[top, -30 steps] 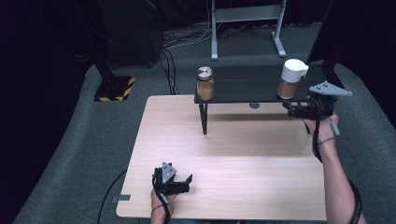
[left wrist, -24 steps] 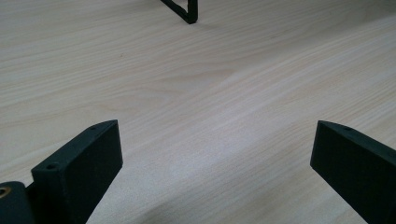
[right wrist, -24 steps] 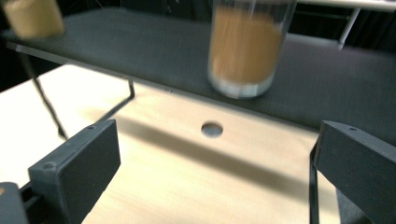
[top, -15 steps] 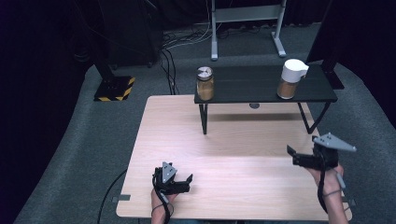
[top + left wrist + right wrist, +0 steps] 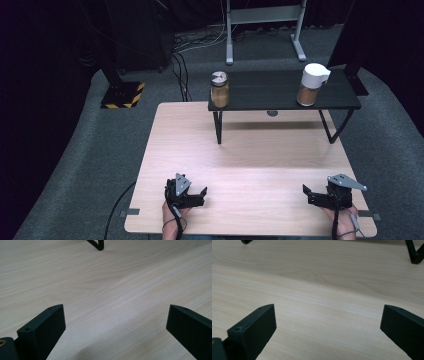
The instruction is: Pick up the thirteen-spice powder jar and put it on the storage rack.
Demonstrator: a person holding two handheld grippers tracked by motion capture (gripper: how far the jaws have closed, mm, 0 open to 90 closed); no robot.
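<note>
Left gripper [image 5: 202, 192]: held low over the near left part of the desk [image 5: 250, 165], jaws pointed right; in the left gripper view [image 5: 113, 337] the jaws are spread wide, with bare wood between them and nothing gripped.
Right gripper [image 5: 306, 191]: held low over the near right corner of the desk, jaws pointed left; in the right gripper view [image 5: 328, 336] the jaws are parted wide, and nothing is held.
Hands: the left hand [image 5: 172, 216] and the right hand [image 5: 340, 217] are seen at the near edge, each wrapped around its gripper.
White-lidded jar [image 5: 312, 84]: set upright at the right end of the black shelf [image 5: 270, 95], brown contents seen below the white top, well apart from both grippers.
Metal-lidded jar [image 5: 220, 89]: set upright at the left end of the same shelf, brown-filled.
Black shelf: raised on black legs at the far side of the desk.
Gap: the two grippers are kept well apart, facing one another across the near edge.
</note>
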